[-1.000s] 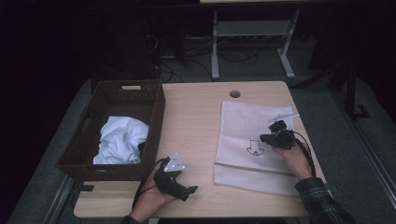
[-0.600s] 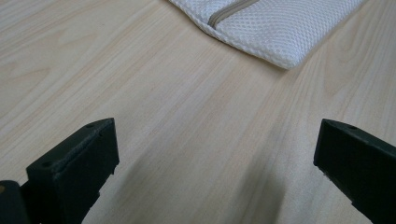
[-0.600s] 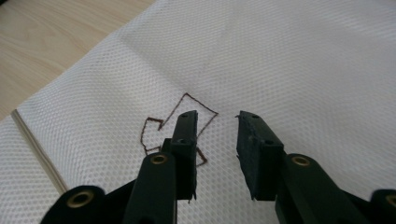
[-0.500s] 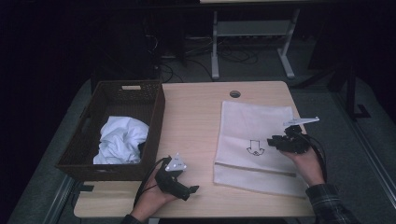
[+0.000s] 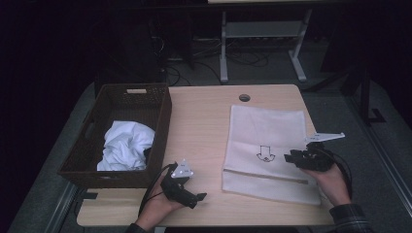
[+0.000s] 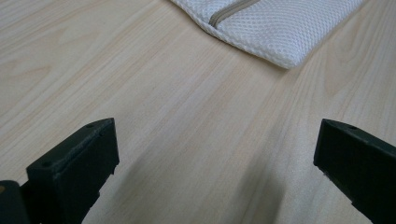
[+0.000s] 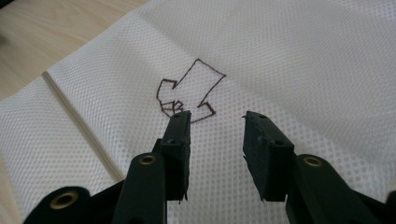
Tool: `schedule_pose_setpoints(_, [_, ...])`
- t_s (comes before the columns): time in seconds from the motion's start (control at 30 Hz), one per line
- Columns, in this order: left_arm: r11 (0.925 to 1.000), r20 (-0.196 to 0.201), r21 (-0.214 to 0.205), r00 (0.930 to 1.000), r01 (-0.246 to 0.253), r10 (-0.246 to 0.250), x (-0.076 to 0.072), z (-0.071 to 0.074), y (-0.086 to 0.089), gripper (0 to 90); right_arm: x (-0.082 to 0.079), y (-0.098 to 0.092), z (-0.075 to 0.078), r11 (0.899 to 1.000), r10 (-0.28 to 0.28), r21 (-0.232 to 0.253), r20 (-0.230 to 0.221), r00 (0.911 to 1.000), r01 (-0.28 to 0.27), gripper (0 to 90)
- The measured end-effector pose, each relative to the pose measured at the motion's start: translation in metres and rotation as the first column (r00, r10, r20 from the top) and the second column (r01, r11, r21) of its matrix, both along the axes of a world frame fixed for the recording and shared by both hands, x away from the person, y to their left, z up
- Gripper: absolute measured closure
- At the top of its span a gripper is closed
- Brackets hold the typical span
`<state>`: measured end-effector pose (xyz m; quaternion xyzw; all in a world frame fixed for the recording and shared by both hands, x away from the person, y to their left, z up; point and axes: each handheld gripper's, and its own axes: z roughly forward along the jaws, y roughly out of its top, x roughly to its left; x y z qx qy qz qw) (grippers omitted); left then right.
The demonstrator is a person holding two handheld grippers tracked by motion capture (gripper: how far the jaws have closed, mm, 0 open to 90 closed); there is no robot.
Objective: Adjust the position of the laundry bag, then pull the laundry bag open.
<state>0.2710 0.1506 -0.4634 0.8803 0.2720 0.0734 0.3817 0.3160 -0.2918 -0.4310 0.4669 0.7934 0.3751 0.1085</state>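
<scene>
Right gripper (image 5: 295, 158) has drawn back toward the right edge of the mesh bag (image 5: 265, 145), jaws just opening, nothing between them.
Left gripper (image 5: 194, 196) rests wide open, empty. Bag lies flat right of the basket (image 5: 163, 116); light, limp, best pinched at the zipper (image 6: 232, 12) hem.

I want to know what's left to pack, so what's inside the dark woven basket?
The dark woven basket holds crumpled white cloth. Whatever lies beneath that cloth is covered.
</scene>
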Motion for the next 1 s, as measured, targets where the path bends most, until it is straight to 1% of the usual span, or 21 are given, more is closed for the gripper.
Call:
schedule_pose_setpoints(0.03, [1.0000, 0.000, 0.000, 1.0000, 0.000, 0.000, 0.000, 0.000, 0.000, 0.0, 0.000, 0.000, 0.000, 1.000, 0.000, 0.000, 0.000, 1.0000, 0.000, 60.5])
schedule_pose_setpoints(0.07, [1.0000, 0.001, -0.002, 1.0000, -0.002, 0.002, 0.000, 0.000, 0.000, 0.0, -0.004, -0.003, -0.001, 1.000, -0.003, -0.006, 0.006, 1.0000, 0.003, 60.4])
schedule_pose_setpoints(0.17, [1.0000, 0.001, 0.000, 1.0000, -0.001, 0.001, 0.000, 0.000, 0.000, 0.0, -0.007, -0.006, -0.001, 1.000, -0.007, -0.002, 0.004, 1.0000, 0.007, 60.4])
schedule_pose_setpoints(0.2, [1.0000, 0.000, 0.001, 1.0000, 0.001, -0.001, 0.000, 0.000, 0.000, 0.0, -0.012, -0.010, -0.002, 1.000, -0.009, 0.002, 0.005, 0.9999, 0.009, 60.4])
schedule_pose_setpoints(0.5, [1.0000, 0.000, -0.005, 1.0000, 0.005, -0.005, 0.001, 0.000, -0.003, 0.0, -0.033, -0.028, -0.005, 0.999, -0.034, 0.022, 0.012, 0.9993, 0.034, 58.5])
schedule_pose_setpoints(0.63, [1.0000, 0.003, 0.001, 0.9999, 0.010, -0.010, 0.001, 0.000, -0.002, 0.0, -0.042, -0.037, -0.006, 0.999, -0.045, 0.030, 0.014, 0.9989, 0.044, 58.1])
schedule_pose_setpoints(0.77, [1.0000, 0.001, -0.001, 1.0000, 0.008, -0.008, 0.001, 0.000, -0.002, 0.0, -0.048, -0.043, -0.008, 0.998, -0.056, 0.034, 0.009, 0.9984, 0.055, 58.2])
schedule_pose_setpoints(0.8, [1.0000, 0.000, 0.000, 1.0000, 0.007, -0.007, 0.001, 0.000, -0.002, 0.0, -0.052, -0.048, -0.009, 0.998, -0.061, 0.034, 0.006, 0.9981, 0.061, 58.2])
schedule_pose_setpoints(1.0, [1.0000, 0.001, -0.002, 1.0000, 0.000, 0.000, 0.000, 0.000, 0.000, 0.0, -0.058, -0.057, -0.014, 0.997, -0.077, 0.030, -0.010, 0.9970, 0.077, 60.5])
